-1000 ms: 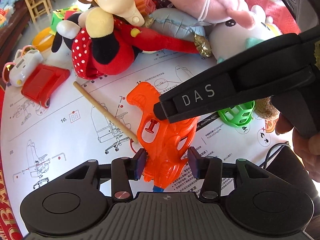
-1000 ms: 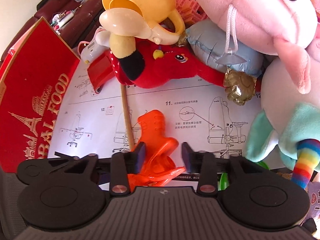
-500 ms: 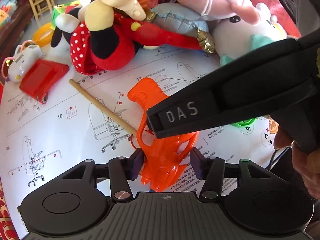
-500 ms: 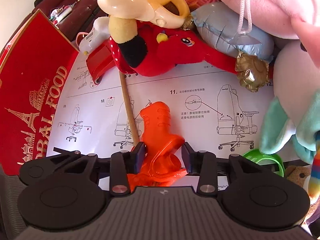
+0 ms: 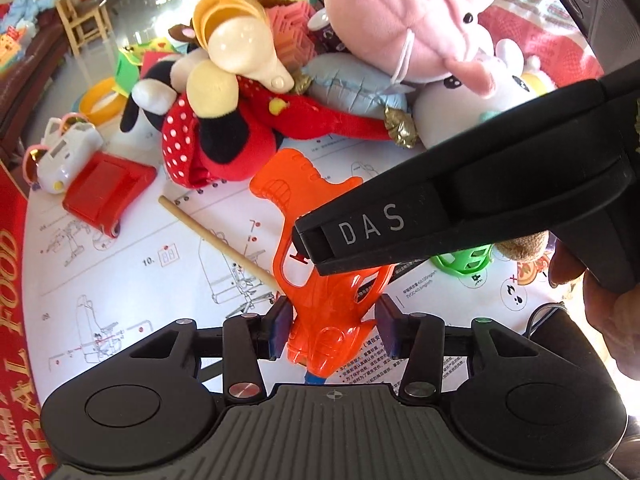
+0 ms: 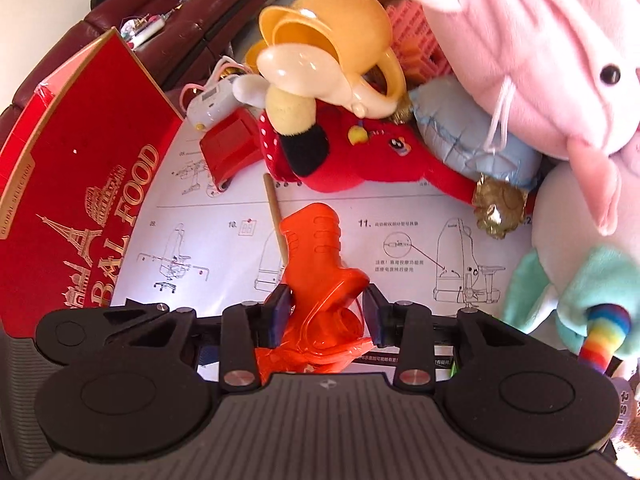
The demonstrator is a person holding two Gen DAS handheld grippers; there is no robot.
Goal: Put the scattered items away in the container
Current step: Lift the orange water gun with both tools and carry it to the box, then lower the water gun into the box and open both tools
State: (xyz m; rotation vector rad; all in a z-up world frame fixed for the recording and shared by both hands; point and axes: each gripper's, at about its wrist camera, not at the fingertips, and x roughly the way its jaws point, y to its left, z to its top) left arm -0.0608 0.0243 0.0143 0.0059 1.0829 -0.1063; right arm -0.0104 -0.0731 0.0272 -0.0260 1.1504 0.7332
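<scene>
An orange plastic water gun [image 5: 320, 280] lies over a white instruction sheet [image 5: 120, 264]. My left gripper [image 5: 332, 328] has its fingers on either side of the gun's body, closed against it. My right gripper [image 6: 325, 316] is shut on the gun's grip end [image 6: 316, 248], and its black body [image 5: 460, 208] crosses the left wrist view above the gun. A red cardboard box [image 6: 72, 184] marked "FOOD" stands at the left.
A wooden stick [image 5: 216, 236] lies beside the gun. A red and black plush [image 5: 224, 132], a red toy cart [image 5: 104, 188], a white toy [image 5: 64, 152], a pink plush [image 6: 540, 48], a yellow cup [image 6: 336, 32] and a green ball [image 5: 464, 260] crowd the far side.
The gun has risen and shifted in both views, its grip now higher over the sheet. Both grippers have stayed around it and moved with it.
</scene>
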